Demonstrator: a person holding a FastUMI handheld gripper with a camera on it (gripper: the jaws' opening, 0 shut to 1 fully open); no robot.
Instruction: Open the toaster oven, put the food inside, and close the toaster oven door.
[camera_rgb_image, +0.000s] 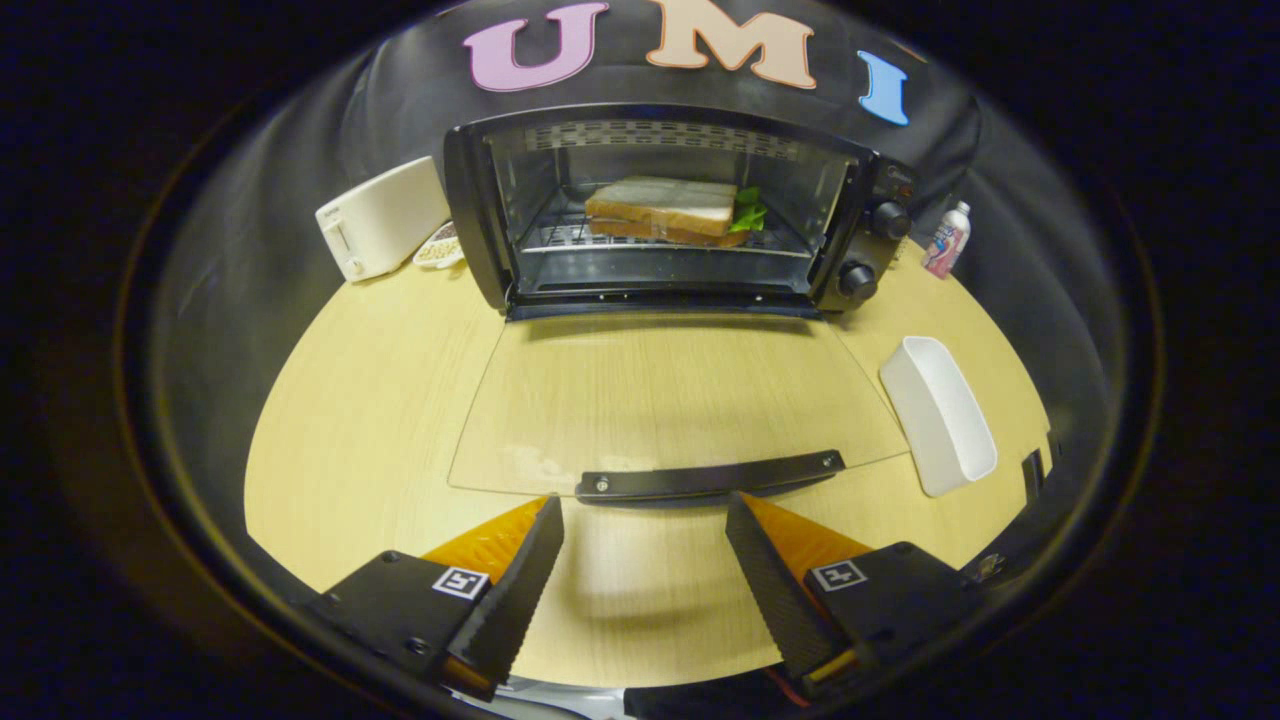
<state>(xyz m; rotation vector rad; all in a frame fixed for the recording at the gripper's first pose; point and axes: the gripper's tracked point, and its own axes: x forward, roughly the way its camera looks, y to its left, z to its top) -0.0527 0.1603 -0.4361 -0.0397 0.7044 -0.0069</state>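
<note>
The toaster oven (660, 215) is seen standing at the far edge of the light wooden table (370, 400), with its glass door (670, 400) folded fully down so that it lies flat over the table surface toward the gripper. The door's black handle (710, 477) is found along its near edge, just ahead of the fingertips. Inside the oven, a sandwich (665, 210) of white bread with a green leaf showing at its right side is set on the wire rack (570, 237), well beyond the fingers. Two black knobs (875, 250) are carried on the oven's right panel. The gripper (645, 510) is held above the near part of the table with its two fingers (520, 580) spread wide apart and nothing between them; only bare table is seen in the gap. A white toaster (380, 220) is placed at the far left of the table beside the oven, and a small dish (440, 248) of something pale is tucked between the two. A white rectangular tray (940, 415) lies near the right edge of the table, just beside the open door, and a small bottle (947, 238) stands at the far right corner, beyond the oven's knobs.
</note>
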